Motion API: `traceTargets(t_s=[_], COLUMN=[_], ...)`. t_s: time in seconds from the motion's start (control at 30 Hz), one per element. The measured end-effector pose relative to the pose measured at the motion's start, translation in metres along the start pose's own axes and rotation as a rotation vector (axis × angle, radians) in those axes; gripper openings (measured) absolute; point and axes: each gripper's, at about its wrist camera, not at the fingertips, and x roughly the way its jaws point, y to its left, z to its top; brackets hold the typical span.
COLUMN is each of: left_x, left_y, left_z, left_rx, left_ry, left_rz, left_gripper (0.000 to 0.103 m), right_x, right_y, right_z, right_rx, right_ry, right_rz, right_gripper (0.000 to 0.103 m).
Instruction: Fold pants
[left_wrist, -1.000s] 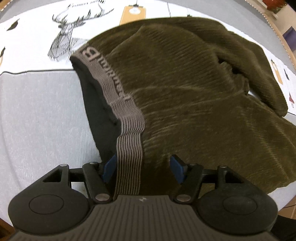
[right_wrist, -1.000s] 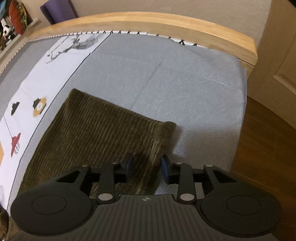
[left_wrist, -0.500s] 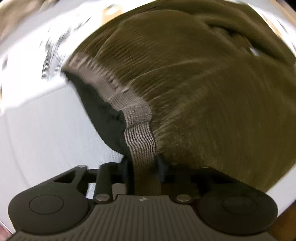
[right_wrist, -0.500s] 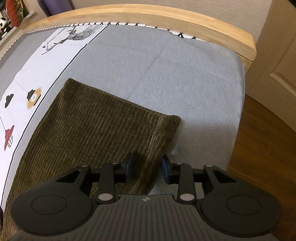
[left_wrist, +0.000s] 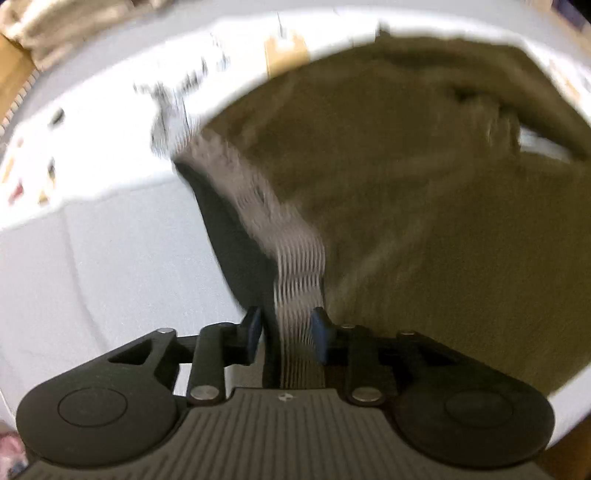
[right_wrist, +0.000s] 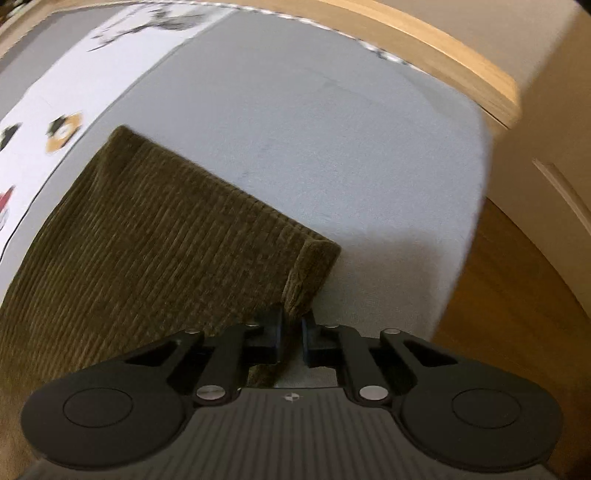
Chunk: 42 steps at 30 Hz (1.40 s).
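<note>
Olive corduroy pants (left_wrist: 424, 221) lie bunched on a grey padded surface. Their grey ribbed waistband (left_wrist: 299, 258) runs up between the blue pads of my left gripper (left_wrist: 286, 328). The pads hold it with the black lining beside it, and the jaws are opening slightly. The left wrist view is blurred by motion. In the right wrist view a flat pant leg (right_wrist: 155, 240) ends in a cuff corner (right_wrist: 314, 266). My right gripper (right_wrist: 291, 328) is closing on the edge of that corner, and its pads pinch the cloth.
The grey surface (right_wrist: 332, 129) ends in a curved wooden rail (right_wrist: 443, 51) at the far side. A wooden floor (right_wrist: 517, 295) and a door lie to the right. A white printed sheet (left_wrist: 110, 147) covers the surface on the left.
The left jaws closed on the waistband, drew it up and taut, then eased a little wider. The right jaws, open around the cuff corner before, have closed on it.
</note>
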Motion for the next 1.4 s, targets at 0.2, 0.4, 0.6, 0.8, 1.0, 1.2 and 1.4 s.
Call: traceTargets(t_s=[0.2,0.4,0.6,0.8,1.0,1.2,1.4], left_x=[-0.025,0.022,-0.014,-0.057,-0.079,-0.068,-0.054], left_y=[-0.026,-0.079,-0.090,-0.109,-0.148,-0.169,-0.169], left_z=[0.012,0.005,0.033,0.072,0.099,0.118,0.117], left_rx=[0.004,0.193,0.128,-0.044,-0.121,-0.096,-0.064], left_ry=[-0.149,0.093,-0.072,-0.347,-0.577,-0.543,-0.518], left_rz=[-0.176,-0.100,-0.074,-0.113,-0.127,-0.190,-0.174], left_gripper=[0.041,0.053,0.055,0.072,0.074,0.074,0.074], right_x=[-0.043,-0.095,-0.119,-0.129,-0.100,-0.046,-0.025], right_y=[0.009,0.029,0.101,0.190,0.270,0.317,0.328], right_z=[0.008,0.009,-0.007,-0.037,-0.057,-0.078,-0.087], right_rx=[0.042,0.066,-0.141,-0.294,-0.283,-0.261,-0.171], right_ry=[-0.215,-0.464,-0.437,-0.259,-0.037,0.098,0.159], right_rz=[-0.052,0.097,0.465,0.711,0.746,0.608,0.595], right_gripper=[0.020,0.034,0.039,0.044,0.048,0.048,0.050])
